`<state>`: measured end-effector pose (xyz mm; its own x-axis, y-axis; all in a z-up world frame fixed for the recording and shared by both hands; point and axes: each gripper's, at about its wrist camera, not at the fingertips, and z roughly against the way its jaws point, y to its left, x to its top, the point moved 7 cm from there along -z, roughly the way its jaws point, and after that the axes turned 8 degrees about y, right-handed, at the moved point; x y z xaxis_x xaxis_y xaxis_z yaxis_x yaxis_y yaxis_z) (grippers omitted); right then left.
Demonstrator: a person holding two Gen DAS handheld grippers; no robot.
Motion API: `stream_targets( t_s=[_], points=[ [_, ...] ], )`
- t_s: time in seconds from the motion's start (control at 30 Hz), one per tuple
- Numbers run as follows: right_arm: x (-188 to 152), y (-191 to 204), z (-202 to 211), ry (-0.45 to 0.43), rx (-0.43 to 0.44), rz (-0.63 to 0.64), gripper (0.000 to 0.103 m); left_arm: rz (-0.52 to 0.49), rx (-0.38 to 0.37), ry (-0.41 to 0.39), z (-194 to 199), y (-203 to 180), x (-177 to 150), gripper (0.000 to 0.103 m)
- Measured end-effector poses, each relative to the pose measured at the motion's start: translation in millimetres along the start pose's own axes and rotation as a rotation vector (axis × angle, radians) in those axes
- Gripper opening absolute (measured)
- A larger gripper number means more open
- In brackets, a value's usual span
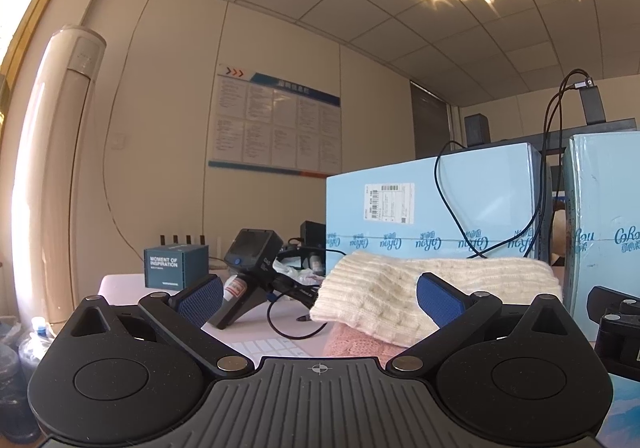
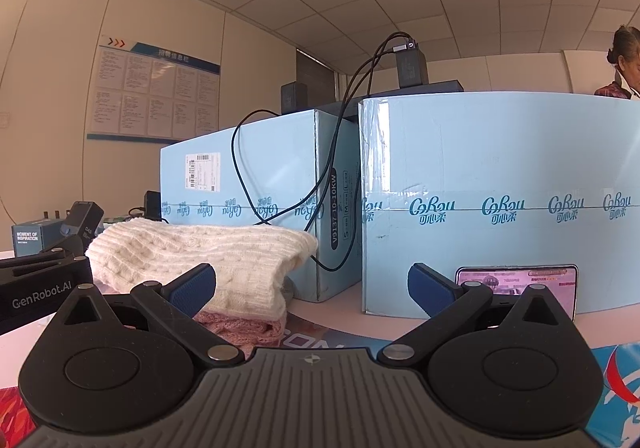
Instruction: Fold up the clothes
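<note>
A folded cream cable-knit sweater (image 1: pixel 424 288) lies atop a pink knit garment (image 2: pixel 244 326) on the worktop (image 1: pixel 256 322), long axis running left to right across both views. Both the left hand-held gripper (image 1: pixel 320 296) and the right hand-held gripper (image 2: pixel 312 286) stand with fingers apart, holding nothing. The stack lies just ahead of the left one and ahead-left of the right, so the left looks nearer.

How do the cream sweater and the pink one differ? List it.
The cream sweater lies on top; the pink sweater sits beneath it. The cream sweater shows nearly whole, the pink sweater only as an edge. Both are knitted, folded and stacked before the blue boxes.
</note>
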<state>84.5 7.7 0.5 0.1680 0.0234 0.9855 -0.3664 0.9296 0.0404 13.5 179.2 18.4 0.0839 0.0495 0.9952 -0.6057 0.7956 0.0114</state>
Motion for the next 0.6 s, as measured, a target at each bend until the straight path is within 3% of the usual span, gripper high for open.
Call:
stream_targets(
  t_s=[0.6],
  points=[
    [-2.0, 0.3, -3.1, 0.018, -0.002, 0.000, 0.103, -0.010, -0.025, 0.022, -3.4, -2.4, -1.7, 0.103]
  ],
)
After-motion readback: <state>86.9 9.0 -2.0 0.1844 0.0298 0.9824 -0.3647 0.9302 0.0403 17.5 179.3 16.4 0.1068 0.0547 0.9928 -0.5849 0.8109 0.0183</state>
